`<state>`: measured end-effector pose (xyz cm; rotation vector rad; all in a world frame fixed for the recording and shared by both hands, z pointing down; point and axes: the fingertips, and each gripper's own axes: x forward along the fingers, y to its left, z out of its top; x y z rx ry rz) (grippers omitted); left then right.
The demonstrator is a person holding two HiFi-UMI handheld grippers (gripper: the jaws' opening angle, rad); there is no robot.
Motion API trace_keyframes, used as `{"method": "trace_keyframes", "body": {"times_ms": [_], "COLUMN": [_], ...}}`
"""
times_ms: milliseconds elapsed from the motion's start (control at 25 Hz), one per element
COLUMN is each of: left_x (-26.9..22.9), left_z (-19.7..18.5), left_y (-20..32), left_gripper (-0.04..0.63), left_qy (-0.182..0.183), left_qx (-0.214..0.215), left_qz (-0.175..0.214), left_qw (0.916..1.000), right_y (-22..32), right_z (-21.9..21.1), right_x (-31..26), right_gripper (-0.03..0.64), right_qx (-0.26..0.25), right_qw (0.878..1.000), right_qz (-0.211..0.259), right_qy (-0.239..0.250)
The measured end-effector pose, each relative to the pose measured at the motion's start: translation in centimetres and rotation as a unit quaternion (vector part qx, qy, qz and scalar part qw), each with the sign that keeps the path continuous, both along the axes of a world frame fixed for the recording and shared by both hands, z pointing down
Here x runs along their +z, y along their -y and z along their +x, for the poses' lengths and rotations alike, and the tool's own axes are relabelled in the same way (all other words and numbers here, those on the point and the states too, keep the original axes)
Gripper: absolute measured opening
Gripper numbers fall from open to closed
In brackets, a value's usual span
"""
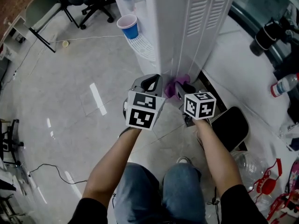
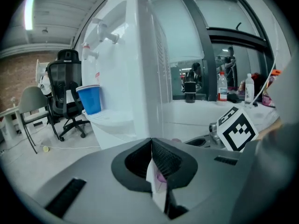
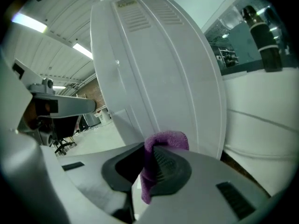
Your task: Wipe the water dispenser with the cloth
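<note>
Cloth [image 3: 169, 138], one purple piece, pinched in right claw [image 3: 147, 148] beside one water dispenser [image 3: 154, 69]; left claw [image 2: 151, 143] closed.

Pretty bright, even indoor light. Long ceiling strip lights [image 3: 29, 21] blow out white in both gripper views, and the glossy pale tiled floor [image 1: 70, 125] shows streaky glare at the left. Those views bend hard, fisheye with black corners. The nearest foreground is soft mush, while the purple fuzzy cloth [image 3: 163, 141] looks fairly sharp.
</note>
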<state>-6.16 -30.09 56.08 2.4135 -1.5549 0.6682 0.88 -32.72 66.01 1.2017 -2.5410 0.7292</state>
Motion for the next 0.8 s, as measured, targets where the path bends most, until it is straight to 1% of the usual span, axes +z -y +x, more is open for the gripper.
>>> {"method": "trace_keyframes", "body": {"times_ms": [160, 360, 560, 680, 800], "left_x": [-4.3, -11.6, -21.1, -27.3, -33.0], "left_z": [-0.3, -0.6, 0.4, 0.2, -0.1], "left_y": [-0.6, -1.7, -2.3, -2.5, -2.6], "left_gripper": [0.026, 0.026, 0.026, 0.026, 0.026], "left_qy": [-0.011, -0.017, -0.022, -0.024, -0.019], "left_qx": [-0.009, -0.020, -0.027, -0.036, -0.047], "left_qz": [-0.024, -0.043, -0.051, -0.047, -0.042], "left_qw": [0.9996, 0.9987, 0.9981, 0.9979, 0.9978], "right_y": [-0.5, -1.8, -3.0, -3.2, -3.0], "right_z": [0.1, -0.6, -0.6, -0.3, 0.2], "right_x": [-6.0, -15.1, -25.9, -32.8, -39.2], "right_gripper": [0.032, 0.032, 0.032, 0.032, 0.032], "right_qx": [0.001, -0.009, -0.020, -0.028, -0.032], "right_qw": [1.000, 1.000, 1.000, 1.000, 0.999], "right_qz": [-0.004, -0.010, -0.007, 0.003, 0.014], "right_qy": [0.002, 0.004, -0.001, -0.007, -0.005]}}
